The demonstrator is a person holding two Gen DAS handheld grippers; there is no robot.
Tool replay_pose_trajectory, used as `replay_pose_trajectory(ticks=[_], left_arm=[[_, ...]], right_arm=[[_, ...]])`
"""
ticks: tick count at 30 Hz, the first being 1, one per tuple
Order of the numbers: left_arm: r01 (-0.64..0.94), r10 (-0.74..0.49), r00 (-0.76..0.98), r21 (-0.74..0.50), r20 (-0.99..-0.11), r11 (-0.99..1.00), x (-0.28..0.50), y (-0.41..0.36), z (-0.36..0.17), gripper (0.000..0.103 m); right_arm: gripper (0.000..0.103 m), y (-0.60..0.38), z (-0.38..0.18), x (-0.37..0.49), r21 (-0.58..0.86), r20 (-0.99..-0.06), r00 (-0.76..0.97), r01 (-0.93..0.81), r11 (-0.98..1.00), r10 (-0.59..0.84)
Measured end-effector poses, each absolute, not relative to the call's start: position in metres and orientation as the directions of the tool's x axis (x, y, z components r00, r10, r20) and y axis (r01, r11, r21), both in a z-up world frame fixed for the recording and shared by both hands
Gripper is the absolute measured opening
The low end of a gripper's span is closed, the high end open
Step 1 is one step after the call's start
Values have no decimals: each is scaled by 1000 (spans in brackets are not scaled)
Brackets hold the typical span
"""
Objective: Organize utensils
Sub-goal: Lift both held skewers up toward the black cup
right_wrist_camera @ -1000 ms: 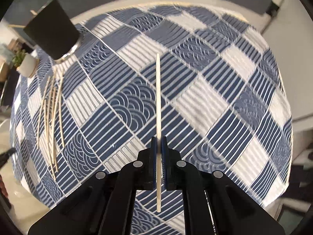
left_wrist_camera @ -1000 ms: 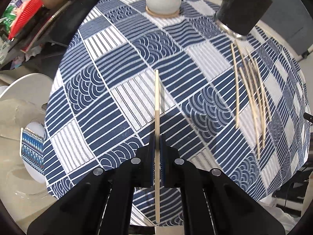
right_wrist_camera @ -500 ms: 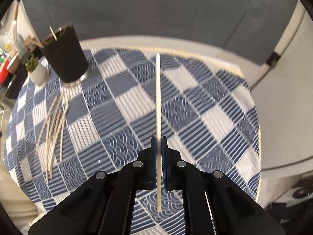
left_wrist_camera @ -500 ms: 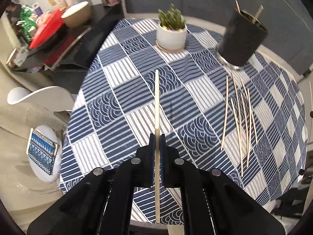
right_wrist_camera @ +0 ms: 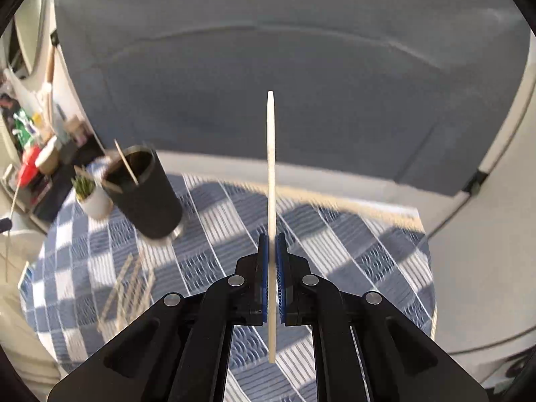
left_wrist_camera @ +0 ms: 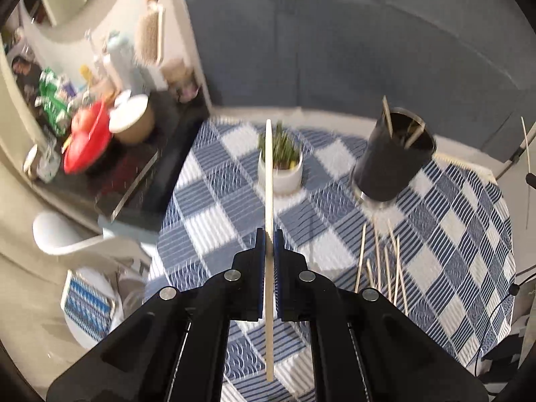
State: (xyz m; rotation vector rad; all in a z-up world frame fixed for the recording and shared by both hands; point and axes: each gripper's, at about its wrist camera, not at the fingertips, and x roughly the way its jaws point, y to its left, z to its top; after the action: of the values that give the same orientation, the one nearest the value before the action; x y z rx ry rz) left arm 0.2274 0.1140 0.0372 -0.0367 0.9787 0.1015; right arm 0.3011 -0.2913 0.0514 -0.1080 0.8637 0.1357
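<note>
My left gripper (left_wrist_camera: 269,234) is shut on a pale wooden chopstick (left_wrist_camera: 268,174) that points forward, high above the table. My right gripper (right_wrist_camera: 271,238) is shut on another chopstick (right_wrist_camera: 271,154), also held high. A black cylindrical holder (left_wrist_camera: 392,160) stands on the table with a few chopsticks in it; it also shows in the right wrist view (right_wrist_camera: 144,194). Several loose chopsticks (left_wrist_camera: 382,264) lie on the cloth in front of the holder, and they show blurred in the right wrist view (right_wrist_camera: 127,291).
The round table has a blue and white patterned cloth (left_wrist_camera: 452,261). A small plant in a white pot (left_wrist_camera: 279,164) stands near the holder. A cluttered dark side shelf (left_wrist_camera: 110,154) and a white chair (left_wrist_camera: 67,238) are at the left. A grey sofa back (right_wrist_camera: 284,83) is behind.
Both grippers have risen and tilted up from the table with their chopsticks still held. The holder's open top has come into sight.
</note>
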Motion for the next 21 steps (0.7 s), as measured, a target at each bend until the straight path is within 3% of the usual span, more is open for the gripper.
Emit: replay_pose_trajectory(ticks=[12, 21], left_arm=[[-10, 38, 653, 41, -757, 999, 324, 82, 96, 5], [80, -5, 696, 70, -718, 994, 367, 53, 103, 5]], right_arm=[[5, -252, 82, 359, -4, -666, 716, -282, 959, 208], [5, -211, 80, 376, 52, -603, 707, -426, 903, 369]])
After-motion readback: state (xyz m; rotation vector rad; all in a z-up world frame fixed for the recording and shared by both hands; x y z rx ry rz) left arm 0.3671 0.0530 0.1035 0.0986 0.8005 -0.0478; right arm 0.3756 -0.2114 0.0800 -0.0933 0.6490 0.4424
